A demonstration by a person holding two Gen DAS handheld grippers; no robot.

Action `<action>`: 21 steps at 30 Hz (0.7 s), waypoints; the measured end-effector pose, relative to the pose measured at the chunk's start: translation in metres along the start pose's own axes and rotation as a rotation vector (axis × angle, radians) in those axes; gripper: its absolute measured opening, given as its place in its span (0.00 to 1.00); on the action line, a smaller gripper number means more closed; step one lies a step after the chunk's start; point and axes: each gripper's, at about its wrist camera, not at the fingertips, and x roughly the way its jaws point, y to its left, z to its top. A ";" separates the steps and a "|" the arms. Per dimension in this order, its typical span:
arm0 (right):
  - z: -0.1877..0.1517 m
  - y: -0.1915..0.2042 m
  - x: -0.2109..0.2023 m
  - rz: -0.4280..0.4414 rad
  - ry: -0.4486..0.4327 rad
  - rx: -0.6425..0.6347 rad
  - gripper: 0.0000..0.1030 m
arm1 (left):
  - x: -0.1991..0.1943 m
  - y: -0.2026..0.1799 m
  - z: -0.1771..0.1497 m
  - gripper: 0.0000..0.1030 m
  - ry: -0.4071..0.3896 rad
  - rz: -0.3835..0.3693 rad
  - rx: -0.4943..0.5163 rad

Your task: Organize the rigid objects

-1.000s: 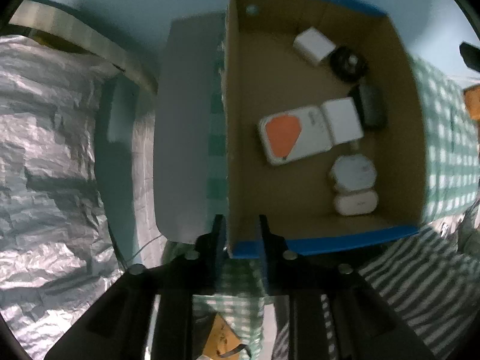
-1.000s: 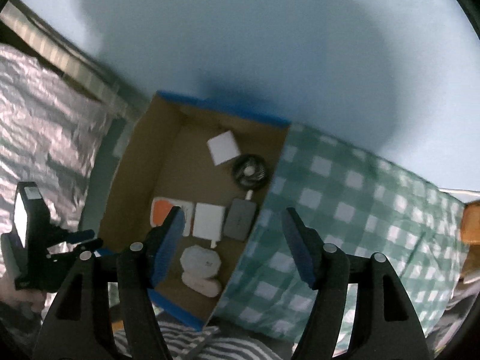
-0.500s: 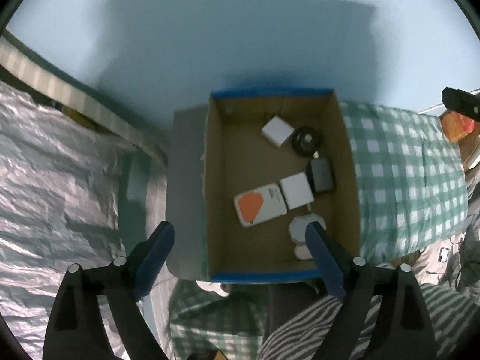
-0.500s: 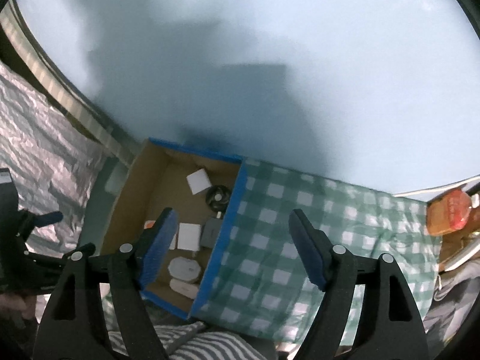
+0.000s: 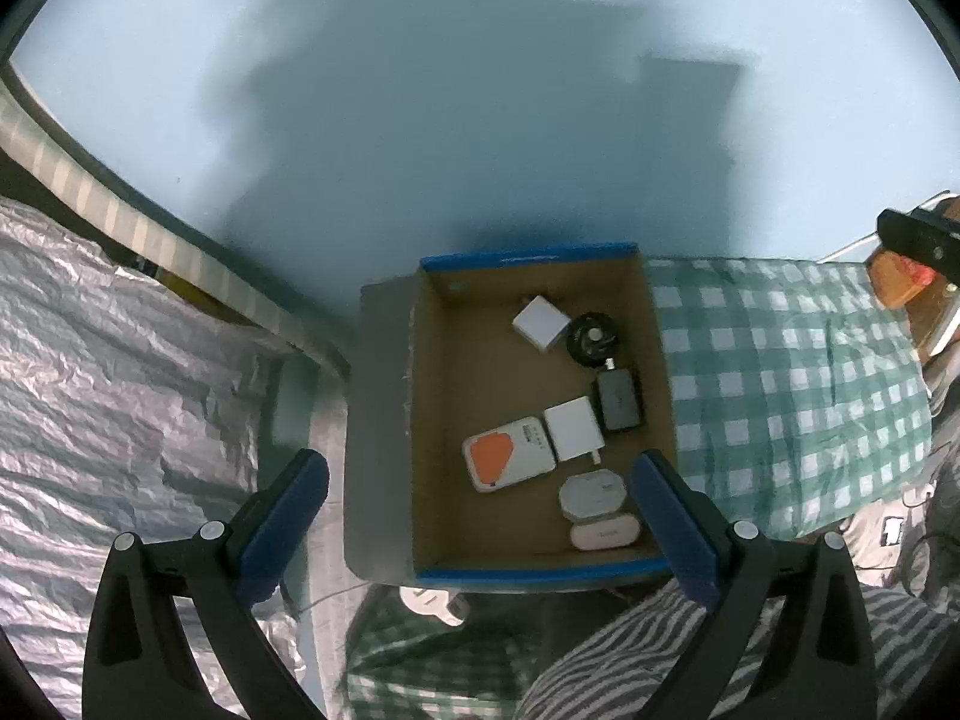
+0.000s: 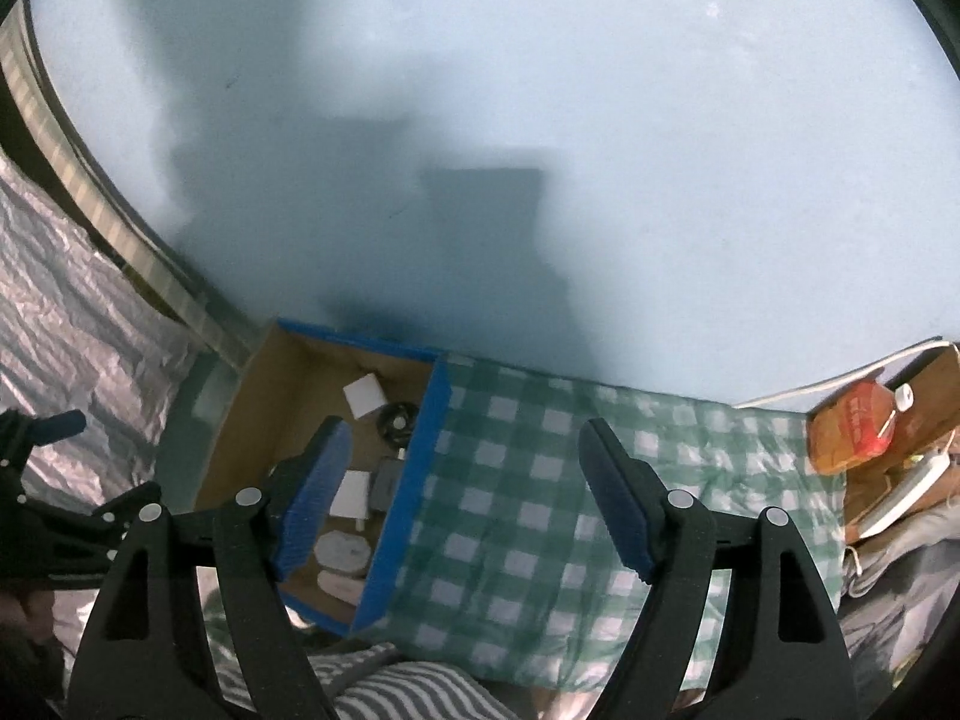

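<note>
A cardboard box with blue rims (image 5: 480, 360) stands on the bed; it also shows in the right wrist view (image 6: 420, 468). Inside lie several small devices: a white cube charger (image 5: 540, 322), a black round fan (image 5: 592, 339), a black adapter (image 5: 618, 400), a white plug (image 5: 573, 429), a white-and-orange card box (image 5: 507, 461), a white octagonal case (image 5: 593, 495) and a white oval case (image 5: 603, 536). My left gripper (image 5: 480, 516) is open and empty, high above the box. My right gripper (image 6: 462, 498) is open and empty, high above the box's right wall.
A green checked cloth (image 6: 540, 480) covers the bed right of the box. A pale blue wall (image 5: 480, 120) is behind. Crinkled silver foil (image 5: 120, 390) lies to the left. An orange bottle (image 6: 852, 426) and a white cable sit at far right. Striped clothing (image 5: 660, 648) is near.
My left gripper let go of the box's near rim, opened wide and rose away. My right gripper also rose, so the box looks smaller in both views.
</note>
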 end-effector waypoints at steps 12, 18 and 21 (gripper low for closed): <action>-0.004 -0.011 0.001 0.020 0.005 0.030 0.76 | -0.004 -0.016 0.003 0.99 0.002 -0.003 0.016; -0.003 -0.012 0.001 0.021 0.007 0.026 0.76 | -0.003 -0.019 0.005 0.99 0.005 0.007 0.023; -0.003 -0.012 0.001 0.015 0.005 0.037 0.76 | -0.003 -0.020 0.005 0.99 0.002 0.007 0.026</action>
